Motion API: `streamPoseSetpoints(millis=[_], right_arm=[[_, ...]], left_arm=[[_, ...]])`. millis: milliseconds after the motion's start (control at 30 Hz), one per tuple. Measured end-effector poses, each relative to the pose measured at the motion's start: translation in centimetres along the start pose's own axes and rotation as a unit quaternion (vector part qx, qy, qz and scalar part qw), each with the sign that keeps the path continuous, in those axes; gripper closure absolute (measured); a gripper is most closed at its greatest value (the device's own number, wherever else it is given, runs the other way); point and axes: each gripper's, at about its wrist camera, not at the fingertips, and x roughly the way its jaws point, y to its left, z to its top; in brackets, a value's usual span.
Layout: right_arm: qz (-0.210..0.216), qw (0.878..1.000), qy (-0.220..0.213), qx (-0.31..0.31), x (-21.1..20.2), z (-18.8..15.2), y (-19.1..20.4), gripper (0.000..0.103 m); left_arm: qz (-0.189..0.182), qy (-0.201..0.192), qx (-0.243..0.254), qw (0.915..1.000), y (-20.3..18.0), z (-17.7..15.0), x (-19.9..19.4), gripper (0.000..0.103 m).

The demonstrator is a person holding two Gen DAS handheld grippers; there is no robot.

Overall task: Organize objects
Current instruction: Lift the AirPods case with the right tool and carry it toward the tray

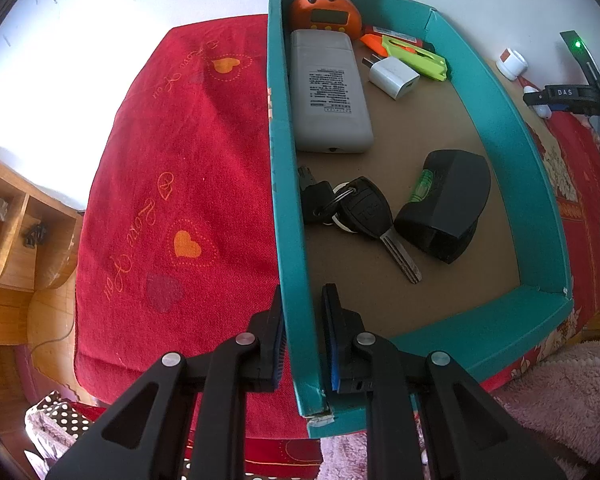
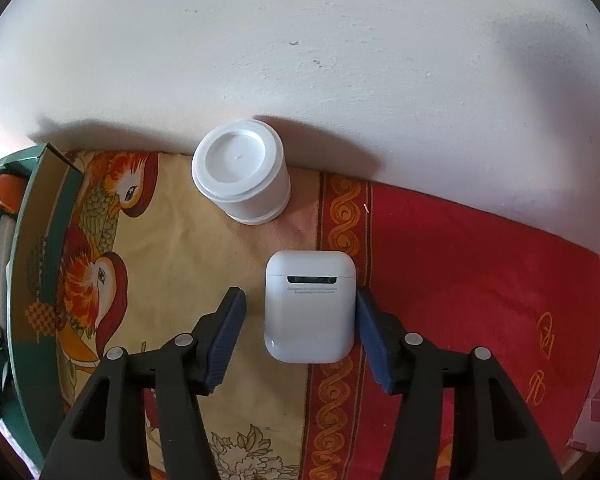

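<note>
One white earbud case (image 2: 310, 306) lies at frame centre between my right gripper's (image 2: 300, 340) spread fingers, the right pad touching it; my left gripper (image 1: 303, 336) pinches the teal box's wall (image 1: 296, 280).

One teal box (image 1: 500, 92) is counted, one monkey timer (image 1: 323, 4) at twelve o'clock inside, one grey remote (image 1: 328, 92), one white charger (image 1: 394, 76), two black keys (image 1: 364, 208), one level (image 1: 448, 204), one white jar (image 2: 242, 176), one earbud case (image 2: 310, 306)

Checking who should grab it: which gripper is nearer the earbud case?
Right. The right gripper straddles the earbud case; the left gripper clamps the box wall, far off.
</note>
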Motion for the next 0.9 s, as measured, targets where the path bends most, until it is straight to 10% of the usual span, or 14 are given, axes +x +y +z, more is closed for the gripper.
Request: streamPoseSetpoints(millis=[100,900], right_arm=[[-0.004,1.0,-0.004,0.005,-0.3,-0.1,0.0,0.058],[0.057,0.996,0.018,-0.062,-4.0,-6.0,8.1,0.059]], left_arm=[[0.0,0.0,-0.001,1.0,-0.1,0.0,0.0,0.089],[0.002,-0.003,-0.004,1.0,-0.2,-0.1,0.0,0.089]])
